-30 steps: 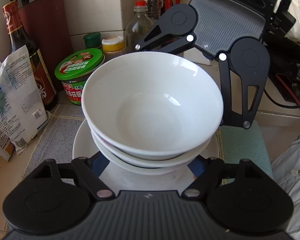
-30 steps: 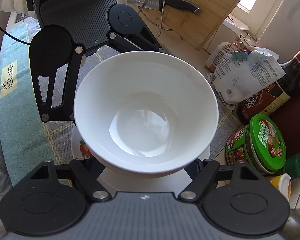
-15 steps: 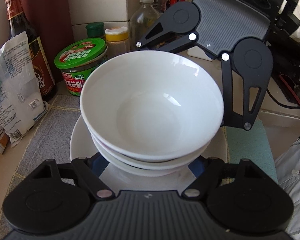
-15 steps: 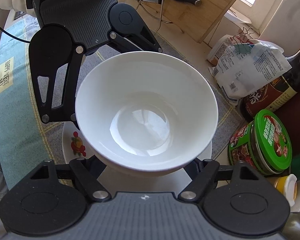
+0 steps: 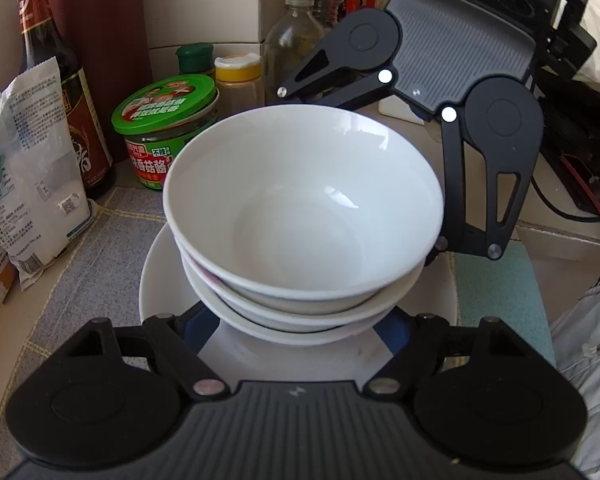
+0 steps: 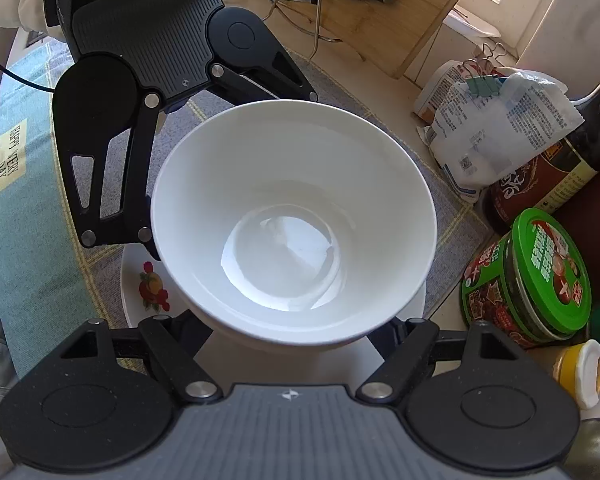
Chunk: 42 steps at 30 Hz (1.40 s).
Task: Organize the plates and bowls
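The stack of white bowls [image 5: 304,216] sits on a white plate [image 5: 160,280] on the grey mat [image 5: 80,264] — left gripper [image 5: 300,320] and right gripper [image 6: 300,320] both flank it, fingertips hidden, so I cannot tell whether either grips.

Stack of white bowls [image 5: 304,208], nested, upright, mouths up; three rims countable in the left wrist view. Top bowl glossy, plain, empty, deep-sided. The stack stands on a white plate [image 5: 156,280], flat on a grey checked cloth. Right wrist view: top bowl [image 6: 292,216] hides the lower ones; plate rim [image 6: 136,276] carries a fruit print in red and orange. Plate centre mostly covered by the stack.
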Motion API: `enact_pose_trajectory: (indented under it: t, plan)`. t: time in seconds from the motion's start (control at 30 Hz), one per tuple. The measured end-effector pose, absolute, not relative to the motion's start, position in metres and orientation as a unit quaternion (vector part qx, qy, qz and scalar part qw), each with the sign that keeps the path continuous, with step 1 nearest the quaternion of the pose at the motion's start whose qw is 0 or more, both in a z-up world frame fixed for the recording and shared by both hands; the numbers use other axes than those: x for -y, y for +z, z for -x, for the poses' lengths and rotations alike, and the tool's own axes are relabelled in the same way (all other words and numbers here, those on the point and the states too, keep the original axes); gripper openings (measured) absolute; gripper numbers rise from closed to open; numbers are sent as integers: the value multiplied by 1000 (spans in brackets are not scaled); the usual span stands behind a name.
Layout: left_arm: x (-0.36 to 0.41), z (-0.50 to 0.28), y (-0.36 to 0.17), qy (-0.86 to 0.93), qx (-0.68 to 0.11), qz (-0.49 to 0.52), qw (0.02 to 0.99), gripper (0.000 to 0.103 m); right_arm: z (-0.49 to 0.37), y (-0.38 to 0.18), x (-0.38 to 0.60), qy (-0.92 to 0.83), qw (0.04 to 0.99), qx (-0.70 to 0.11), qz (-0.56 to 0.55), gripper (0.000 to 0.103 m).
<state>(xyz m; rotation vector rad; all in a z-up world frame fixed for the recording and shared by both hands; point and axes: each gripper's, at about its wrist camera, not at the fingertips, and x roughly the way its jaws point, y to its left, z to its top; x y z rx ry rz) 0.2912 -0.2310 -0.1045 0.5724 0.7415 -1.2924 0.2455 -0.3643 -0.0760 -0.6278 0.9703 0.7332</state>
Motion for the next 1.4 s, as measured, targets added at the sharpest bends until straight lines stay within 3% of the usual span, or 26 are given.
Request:
enact_pose_trajectory:
  t: [0.3,0.43,0.6,0.93,1.17,1.4]
  plan:
    - [229,-282,-104,-563,-316,-264,717,85,-242,-75,364,335,781,-439,293,85]
    - [222,-270,-95,-546,-296,-260,739,96,-235,-73,365,339,778,-436,301,94]
    - [200,-250,-81,-503,-285,-249,777,97,-221,-65,367,317,789,-427,307,99]
    - [147,-196,-48,-403,-200,-199,870,102,-167,-18,337,195,855,-424,225,103]
    - [124,-175,-30,-334,-237,-139,902,102,-147,-3,297,-6,880,-462,111,103]
    - [104,-163,-16,-249,-315,-83,912,102,-110,0,277,-126,895,-429,3,103]
